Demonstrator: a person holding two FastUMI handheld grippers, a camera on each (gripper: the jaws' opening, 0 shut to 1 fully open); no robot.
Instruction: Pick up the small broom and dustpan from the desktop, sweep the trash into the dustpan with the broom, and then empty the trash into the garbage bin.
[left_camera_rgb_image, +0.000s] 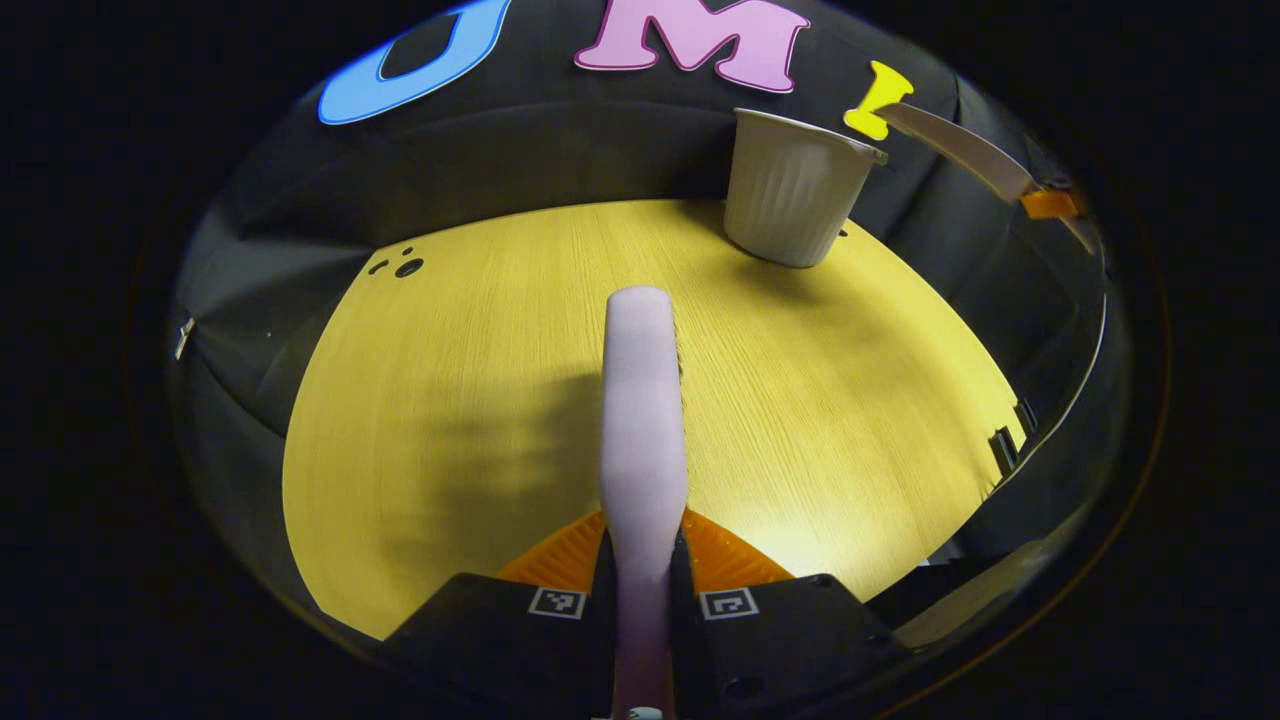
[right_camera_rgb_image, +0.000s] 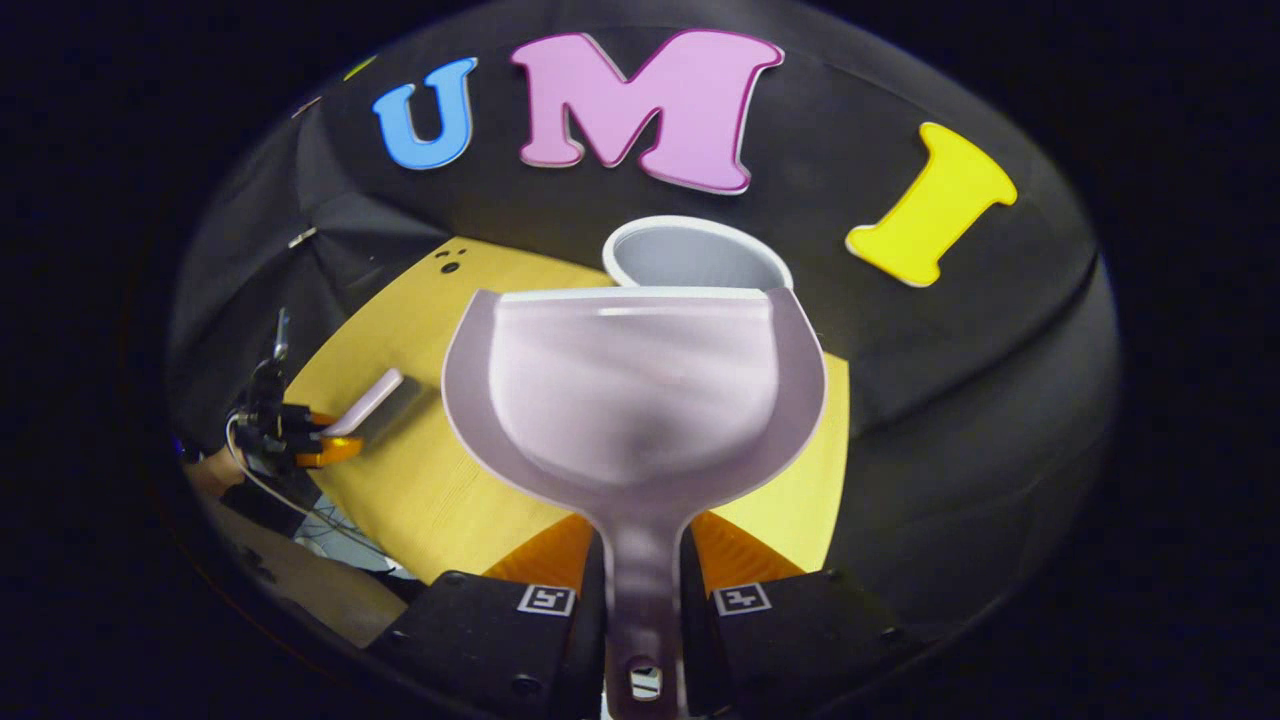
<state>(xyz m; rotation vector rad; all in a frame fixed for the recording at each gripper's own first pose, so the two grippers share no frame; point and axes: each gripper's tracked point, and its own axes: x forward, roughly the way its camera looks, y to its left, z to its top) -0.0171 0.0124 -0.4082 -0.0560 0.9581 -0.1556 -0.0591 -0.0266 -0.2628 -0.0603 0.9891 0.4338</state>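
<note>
My left gripper (left_camera_rgb_image: 642, 560) has its fingers closed on the broom (left_camera_rgb_image: 643, 420). It sticks straight out ahead of me, pale and edge-on, above the yellow bench (left_camera_rgb_image: 450, 400). The broom's shadow falls on the wood to the left of it. At the far edge of the bench stands the bin (left_camera_rgb_image: 795, 190), a ribbed white tub, right of the broom's tip and well apart from it. Past the bin, up at the right, I see the dustpan (left_camera_rgb_image: 960, 145) as a thin pale blade against the booth wall.

My right gripper (right_camera_rgb_image: 643, 590) has its fingers clamped on the dustpan's handle (right_camera_rgb_image: 640, 600). The pan (right_camera_rgb_image: 635, 390) opens wide ahead of me, its scoop turned up toward the camera, and I cannot make out any trash in it; the surface is blurred. Its front lip sits just before the bin's rim (right_camera_rgb_image: 695, 245), whose open mouth shows right behind it. Whether the two touch I cannot tell. Off to the left, in this right gripper view, my left gripper (right_camera_rgb_image: 330, 440) holds the broom (right_camera_rgb_image: 365, 400) over the bench (right_camera_rgb_image: 420, 490), apart from the pan.
</note>
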